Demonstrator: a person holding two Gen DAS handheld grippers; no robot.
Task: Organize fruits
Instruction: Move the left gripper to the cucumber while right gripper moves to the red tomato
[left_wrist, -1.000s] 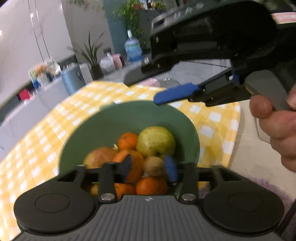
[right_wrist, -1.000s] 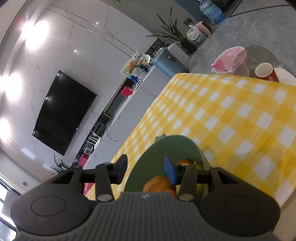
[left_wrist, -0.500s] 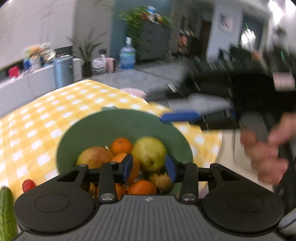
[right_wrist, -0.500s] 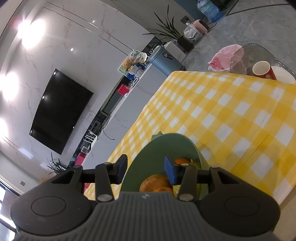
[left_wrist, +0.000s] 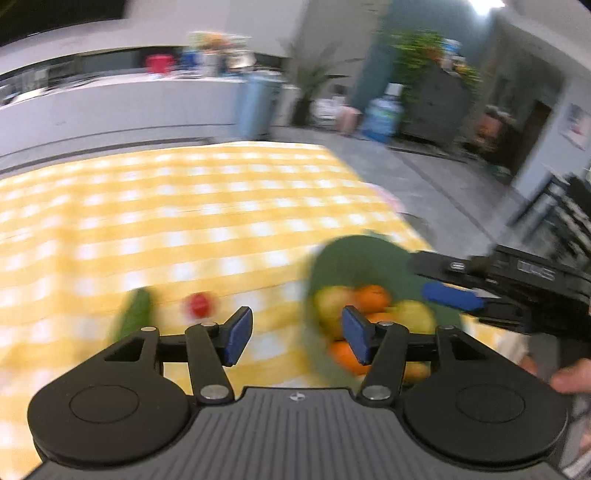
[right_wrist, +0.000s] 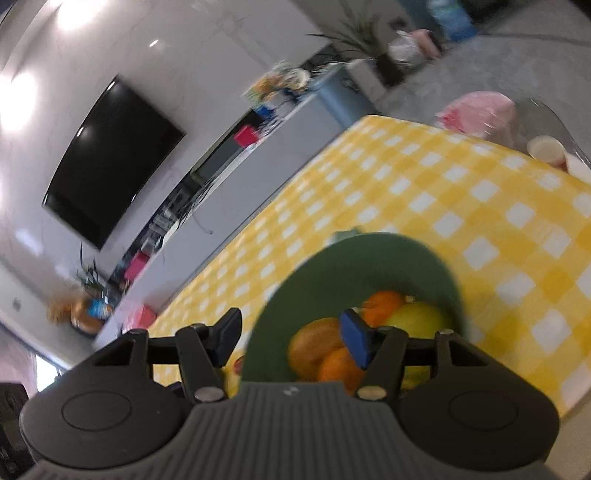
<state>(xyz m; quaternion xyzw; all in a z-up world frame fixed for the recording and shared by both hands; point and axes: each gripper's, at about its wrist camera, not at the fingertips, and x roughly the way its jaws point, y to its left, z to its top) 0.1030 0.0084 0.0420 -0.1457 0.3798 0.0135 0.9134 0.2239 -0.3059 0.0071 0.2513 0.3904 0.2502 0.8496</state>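
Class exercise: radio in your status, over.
Both grippers opening, nothing between jaws. Bowl holds fruit. Cucumber, tomato loose on cloth. Nothing blocking.

We see a wide bare stretch of yellow-and-white checked tablecloth (left_wrist: 192, 221) ahead of our left gripper (left_wrist: 297, 334), whose jaws are opening on nothing. A blurred green cucumber (left_wrist: 135, 314) and small red fruit (left_wrist: 199, 303) lie near its left finger. To the right, the dark green bowl (left_wrist: 354, 254) heaped with oranges and yellow fruit blocks the way, our right gripper (left_wrist: 452, 297) hanging just over its rim.
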